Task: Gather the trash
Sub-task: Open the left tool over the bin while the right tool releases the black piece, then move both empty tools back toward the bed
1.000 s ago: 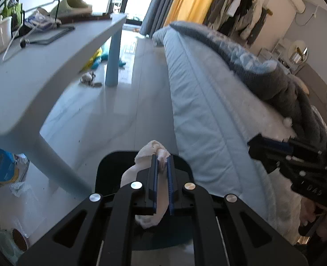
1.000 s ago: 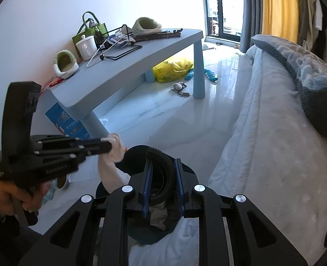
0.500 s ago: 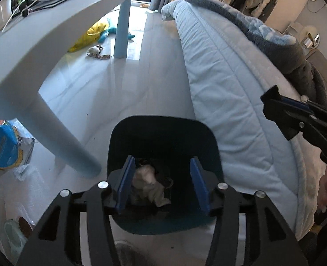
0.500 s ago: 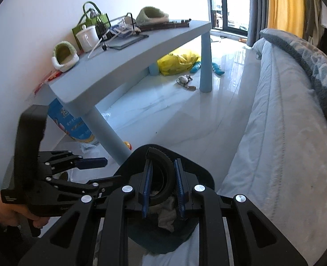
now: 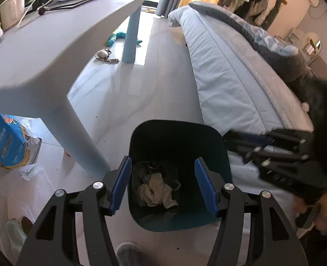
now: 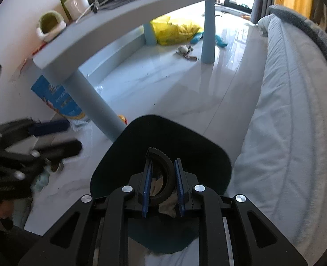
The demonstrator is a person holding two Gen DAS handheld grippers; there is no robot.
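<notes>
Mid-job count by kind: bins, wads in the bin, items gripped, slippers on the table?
Bin: 1
White wad in it: 1
Black ring in right gripper: 1
Green slippers on table: 2
Total: 5

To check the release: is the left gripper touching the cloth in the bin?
Apart. The left wrist view shows the left gripper open, above the cloth inside the bin.

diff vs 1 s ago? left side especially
The left hand-held gripper opened and let go of the crumpled white tissue, which dropped into the dark trash bin. The right hand-held gripper stayed shut on the black ridged ring, over the bin.
</notes>
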